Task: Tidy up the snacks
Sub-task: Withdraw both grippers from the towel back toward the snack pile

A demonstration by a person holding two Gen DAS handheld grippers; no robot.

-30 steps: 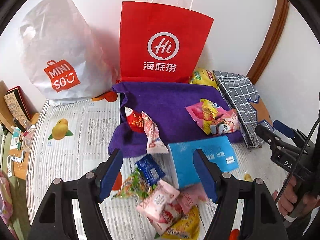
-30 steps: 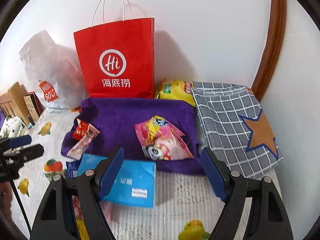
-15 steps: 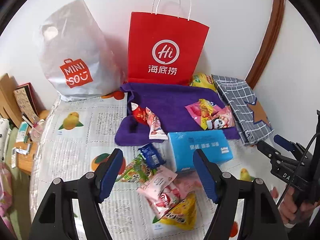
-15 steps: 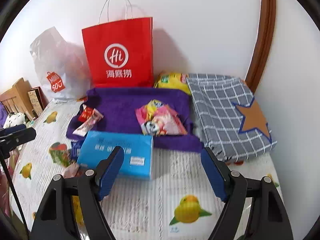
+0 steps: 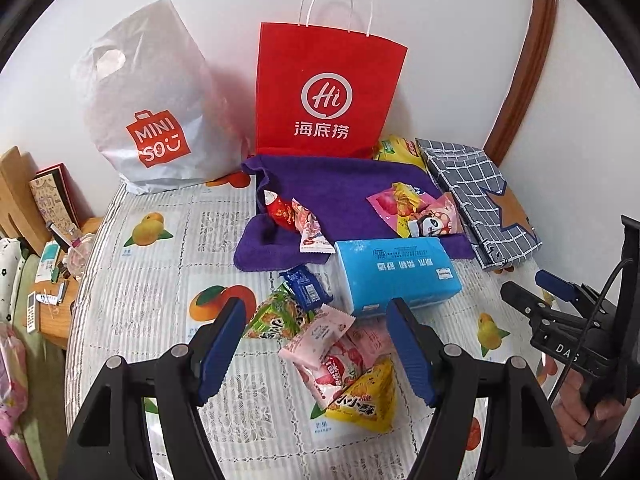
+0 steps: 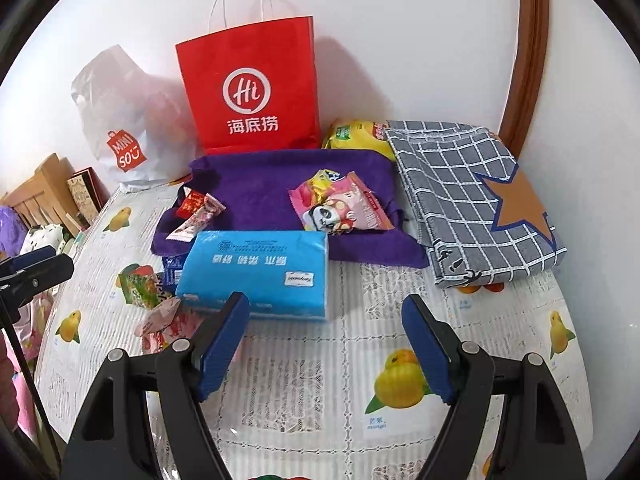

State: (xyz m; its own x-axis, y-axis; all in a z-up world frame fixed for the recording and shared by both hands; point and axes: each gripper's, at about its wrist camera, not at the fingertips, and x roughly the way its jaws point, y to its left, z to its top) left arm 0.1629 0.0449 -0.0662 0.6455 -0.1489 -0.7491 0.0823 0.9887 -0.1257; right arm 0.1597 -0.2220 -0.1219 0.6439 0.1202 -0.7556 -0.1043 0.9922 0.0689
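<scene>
The blue tissue pack (image 5: pixel 394 274) lies near the middle of the fruit-print table (image 5: pixel 160 264), and everything else sits around it. Behind it, touching its far edge, spreads the purple towel (image 5: pixel 344 188). On the towel's right part, just behind the pack, lies a pink panda snack bag (image 5: pixel 420 214) with a yellow packet under it; on the towel's left part, behind and left of the pack, lie a red packet (image 5: pixel 280 210) and a pink stick packet (image 5: pixel 310 230) that overlap. Just left of the pack sits a small blue wrapper (image 5: pixel 306 286), with a green packet (image 5: pixel 276 318) beside that. In front of the pack and touching its near edge lie pink packets (image 5: pixel 324 340), and a yellow triangular pouch (image 5: pixel 366 394) rests nearer still. The red paper bag (image 5: pixel 326 92) stands upright against the wall behind the towel, a white plastic bag (image 5: pixel 148 108) stands left of it, and a yellow chip bag (image 6: pixel 358 134) leans at the back right of the towel. Right of the pack and towel lies a folded checked cloth (image 6: pixel 472 196). The left gripper (image 5: pixel 316 342) hangs over the pink packets with its jaws apart and nothing between them. The right gripper (image 6: pixel 326 344) hangs over bare table in front of the pack, jaws likewise apart and empty.
</scene>
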